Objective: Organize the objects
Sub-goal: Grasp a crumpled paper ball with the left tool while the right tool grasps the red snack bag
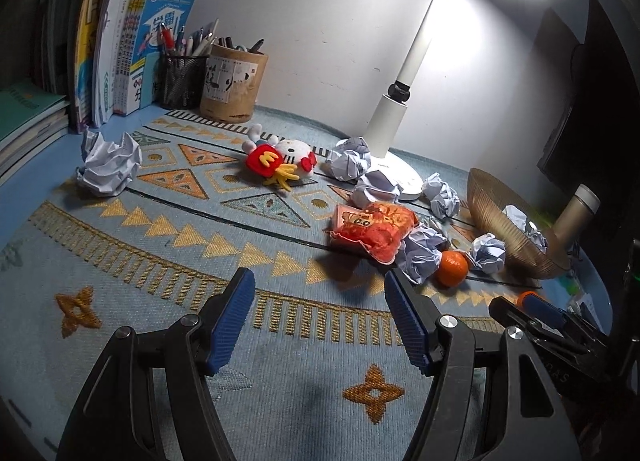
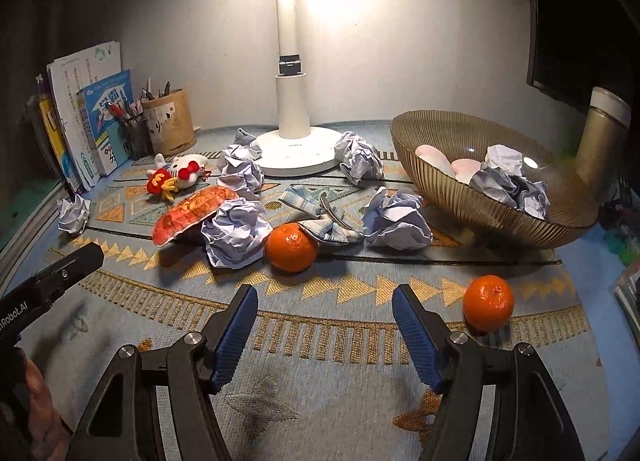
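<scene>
My left gripper [image 1: 320, 281] is open and empty above the patterned mat [image 1: 160, 253]. My right gripper [image 2: 325, 297] is open and empty, low over the mat [image 2: 340, 341]. Ahead lie several crumpled paper balls [image 2: 236, 235], a red snack packet [image 2: 188, 215], a Hello Kitty plush [image 2: 178, 177] and two oranges: one [image 2: 291, 247] by the paper, one [image 2: 489, 303] just right of my right gripper. A gold ribbed bowl [image 2: 452, 177] at right holds crumpled paper and pink items. In the left wrist view I see the plush [image 1: 282, 161], the packet [image 1: 374, 231], one orange [image 1: 452, 268] and the bowl [image 1: 500, 221].
A white desk lamp [image 2: 294, 153] stands at the back centre. Books [image 1: 116, 49] and pen holders [image 1: 234, 85] line the back left. A folded checked cloth [image 2: 320, 217] lies mid-mat. A gold flask [image 2: 600, 133] stands behind the bowl. A dark monitor [image 1: 580, 101] is at right.
</scene>
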Demonstrator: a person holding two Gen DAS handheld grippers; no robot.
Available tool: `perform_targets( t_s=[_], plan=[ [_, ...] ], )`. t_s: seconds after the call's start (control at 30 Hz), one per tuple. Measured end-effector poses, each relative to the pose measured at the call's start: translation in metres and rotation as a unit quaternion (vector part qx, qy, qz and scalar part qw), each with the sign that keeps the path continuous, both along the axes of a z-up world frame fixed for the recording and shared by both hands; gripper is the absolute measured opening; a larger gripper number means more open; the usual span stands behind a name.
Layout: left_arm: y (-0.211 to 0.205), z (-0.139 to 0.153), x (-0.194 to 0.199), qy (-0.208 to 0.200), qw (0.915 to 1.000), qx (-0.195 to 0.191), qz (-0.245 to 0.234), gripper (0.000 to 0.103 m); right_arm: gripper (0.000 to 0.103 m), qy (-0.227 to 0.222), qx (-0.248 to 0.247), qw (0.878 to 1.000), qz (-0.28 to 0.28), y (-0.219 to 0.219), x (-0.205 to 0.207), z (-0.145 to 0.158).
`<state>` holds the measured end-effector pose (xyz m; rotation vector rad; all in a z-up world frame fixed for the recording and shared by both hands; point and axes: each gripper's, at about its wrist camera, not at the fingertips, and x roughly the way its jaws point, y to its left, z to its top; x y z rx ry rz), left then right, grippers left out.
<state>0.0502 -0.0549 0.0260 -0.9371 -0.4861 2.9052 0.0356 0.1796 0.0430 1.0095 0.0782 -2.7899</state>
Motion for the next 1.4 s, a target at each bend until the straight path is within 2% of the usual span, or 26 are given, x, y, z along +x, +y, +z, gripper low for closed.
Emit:
perform_targets(
  t_s=[0.1,0.17,0.23,0.33,0.4,0.47,0.53,0.6,0.73,0.8,0.9,0.93,0.97,1.0,1.07,1.1,1.23,1.4],
  plan=[
    [-0.013,0.0,0.005,0.004,0.9992,0.021,0.033,0.066,0.068,-0.001,-0.004,1.0,0.02,-0.005,0.001,0.003],
    [-0.025,0.0,0.007,-0.004,0.9981,0.035,0.05,0.066,0.068,-0.022,-0.035,0.998,0.053,-0.011,-0.003,0.005],
    [-0.039,0.006,0.008,-0.01,0.9978,0.02,0.063,0.066,0.068,-0.045,-0.065,0.994,0.079,-0.024,-0.009,0.01],
    [-0.073,0.025,0.01,-0.003,0.9948,-0.023,0.099,0.066,0.068,-0.077,-0.11,0.984,0.12,-0.05,-0.022,0.016],
    [-0.106,0.033,0.009,0.0,0.989,-0.032,0.144,0.076,0.068,-0.11,-0.141,0.975,0.135,-0.069,-0.036,0.014],
    [-0.136,0.033,0.001,-0.01,0.9858,-0.029,0.165,0.079,0.068,-0.141,-0.161,0.968,0.132,-0.086,-0.051,0.007],
    [-0.155,0.028,-0.016,-0.034,0.9885,-0.029,0.144,0.079,0.068,-0.162,-0.171,0.966,0.103,-0.095,-0.065,-0.001],
    [-0.164,0.019,-0.036,-0.064,0.9931,-0.021,0.097,0.079,0.068,-0.174,-0.184,0.964,0.079,-0.099,-0.079,-0.007],
    [-0.165,0.0,-0.066,-0.106,0.9915,-0.028,0.07,0.079,0.068,-0.198,-0.194,0.96,0.03,-0.101,-0.1,-0.019],
    [-0.162,-0.009,-0.078,-0.122,0.9897,-0.038,0.065,0.079,0.069,-0.21,-0.197,0.957,0.026,-0.104,-0.106,-0.025],
    [-0.155,-0.015,-0.09,-0.124,0.9881,-0.059,0.07,0.079,0.068,-0.19,-0.168,0.967,0.016,-0.107,-0.104,-0.023],
    [-0.155,-0.016,-0.091,-0.119,0.9884,-0.061,0.071,0.078,0.067,-0.189,-0.163,0.968,0.016,-0.107,-0.104,-0.024],
    [-0.154,-0.016,-0.092,-0.116,0.9884,-0.064,0.074,0.073,0.057,-0.186,-0.158,0.97,0.013,-0.106,-0.103,-0.025],
    [-0.154,-0.016,-0.092,-0.114,0.9886,-0.065,0.073,0.067,0.052,-0.183,-0.15,0.972,0.012,-0.105,-0.102,-0.025],
    [-0.151,-0.012,-0.089,-0.102,0.9895,-0.073,0.072,0.059,0.033,-0.183,-0.152,0.971,0.023,-0.1,-0.101,-0.026],
    [-0.149,-0.01,-0.086,-0.099,0.9903,-0.071,0.066,0.058,0.031,-0.185,-0.154,0.97,0.027,-0.097,-0.099,-0.026],
    [-0.132,0.004,-0.069,-0.078,0.9945,-0.058,0.04,0.057,0.027,-0.164,-0.164,0.969,0.08,-0.089,-0.075,-0.013],
    [-0.092,0.026,-0.04,-0.042,0.9984,-0.033,-0.019,0.057,0.026,-0.146,-0.132,0.963,0.186,-0.081,-0.025,0.009]
  ],
)
